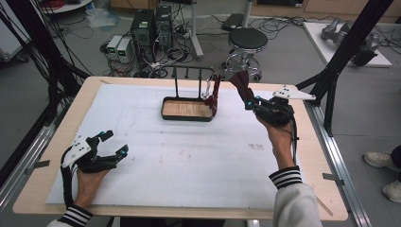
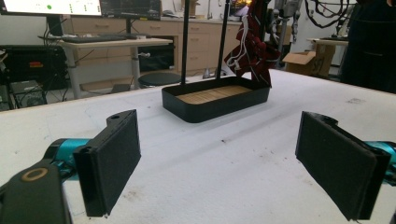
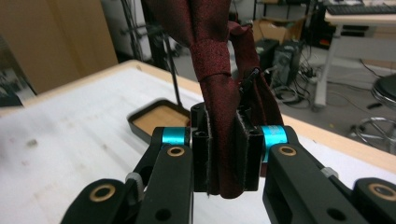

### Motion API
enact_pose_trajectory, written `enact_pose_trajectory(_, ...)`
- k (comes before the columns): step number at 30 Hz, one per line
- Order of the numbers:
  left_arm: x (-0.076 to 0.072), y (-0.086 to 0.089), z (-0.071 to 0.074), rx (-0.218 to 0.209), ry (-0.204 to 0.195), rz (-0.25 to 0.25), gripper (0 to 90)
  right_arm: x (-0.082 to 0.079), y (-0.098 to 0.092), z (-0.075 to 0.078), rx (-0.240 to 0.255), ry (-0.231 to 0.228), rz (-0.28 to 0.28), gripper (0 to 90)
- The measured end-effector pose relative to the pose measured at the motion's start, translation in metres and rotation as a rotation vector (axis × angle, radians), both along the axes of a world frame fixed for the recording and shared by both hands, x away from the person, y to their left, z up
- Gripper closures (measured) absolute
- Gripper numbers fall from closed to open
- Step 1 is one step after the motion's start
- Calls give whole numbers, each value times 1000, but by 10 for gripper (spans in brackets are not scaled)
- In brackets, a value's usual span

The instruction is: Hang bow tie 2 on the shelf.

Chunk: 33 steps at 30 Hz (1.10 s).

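A black tray (image 1: pixel 186 115) with a wooden floor stands at the table's back middle, and a thin black rack (image 1: pixel 193 69) rises from it. Dark red cloth (image 1: pixel 215 93) with white cords hangs at the rack's right end. My right gripper (image 1: pixel 249 102) is raised to the right of the tray and shut on a dark red tie (image 1: pixel 241 84). The right gripper view has the tie (image 3: pixel 210 56) pinched between the pads of the right gripper (image 3: pixel 226 154). Whether tie and hanging cloth join I cannot tell. My left gripper (image 1: pixel 116 142) rests open at the front left, nothing in the left gripper (image 2: pixel 224 163).
A white sheet (image 1: pixel 189 161) covers the wooden table. Behind the table stand a black stool (image 1: pixel 247 40) and computer boxes (image 1: pixel 151 28) with cables. Black frame legs (image 1: pixel 331 80) stand at the table's right, where a person's shoes (image 1: pixel 380 161) show on the floor.
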<state>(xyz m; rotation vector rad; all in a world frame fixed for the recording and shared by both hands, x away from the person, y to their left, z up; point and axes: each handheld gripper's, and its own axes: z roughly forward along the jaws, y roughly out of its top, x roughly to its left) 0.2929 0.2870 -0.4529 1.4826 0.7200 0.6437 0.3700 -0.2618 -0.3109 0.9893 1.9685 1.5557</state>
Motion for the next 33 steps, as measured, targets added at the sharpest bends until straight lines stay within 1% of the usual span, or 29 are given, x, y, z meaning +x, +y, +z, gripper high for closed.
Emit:
enact_pose_trajectory(1, 0, 0, 0, 0, 0, 0, 143, -1, 3, 2, 9, -1, -6, 797)
enact_pose_trajectory(2, 0, 0, 0, -2, 1, 1, 143, -1, 6, 3, 10, -16, -4, 796)
enact_pose_trajectory(4, 0, 0, 0, -3, 1, 1, 143, -1, 12, 5, 33, -13, -4, 797)
enact_pose_trajectory(5, 0, 0, 0, -4, 2, 0, 143, -1, 12, 5, 33, -13, -4, 797)
enact_pose_trajectory(6, 0, 0, 0, -4, 1, 0, 143, -1, 15, 7, 31, -14, -4, 796)
enact_pose_trajectory(7, 0, 0, 0, -4, 1, 0, 143, -1, 22, 11, 38, -28, -4, 797)
enact_pose_trajectory(8, 0, 0, 0, -4, 1, 0, 143, -1, 22, 11, 38, -28, -4, 797)
enact_pose_trajectory(11, 0, 0, 0, -6, 2, -1, 143, 0, 32, 14, 49, -39, 0, 797)
enact_pose_trajectory(14, 0, 0, 0, -11, 2, 0, 143, 2, 44, 16, 60, -38, 3, 797)
enact_pose_trajectory(18, 0, 0, 0, -13, 2, 0, 143, 5, 53, 19, 74, -45, 7, 796)
enact_pose_trajectory(19, 0, 0, 0, -12, 2, -1, 143, 7, 61, 21, 81, -47, 13, 797)
enact_pose_trajectory(21, 0, 0, 0, -13, 1, 0, 143, 7, 63, 21, 80, -51, 14, 796)
enact_pose_trajectory(22, 0, 0, 0, -12, 1, -2, 143, 9, 69, 22, 90, -53, 17, 796)
enact_pose_trajectory(25, 0, 0, 0, -14, 2, -1, 143, 11, 75, 22, 96, -57, 17, 796)
enact_pose_trajectory(26, 0, 0, 0, -16, 1, 0, 143, 13, 80, 22, 102, -54, 16, 796)
enact_pose_trajectory(31, 0, 1, 0, -17, 1, 0, 143, 18, 94, 19, 104, -54, 3, 797)
enact_pose_trajectory(33, 0, 1, 0, -16, 1, -1, 143, 20, 99, 18, 109, -47, 0, 797)
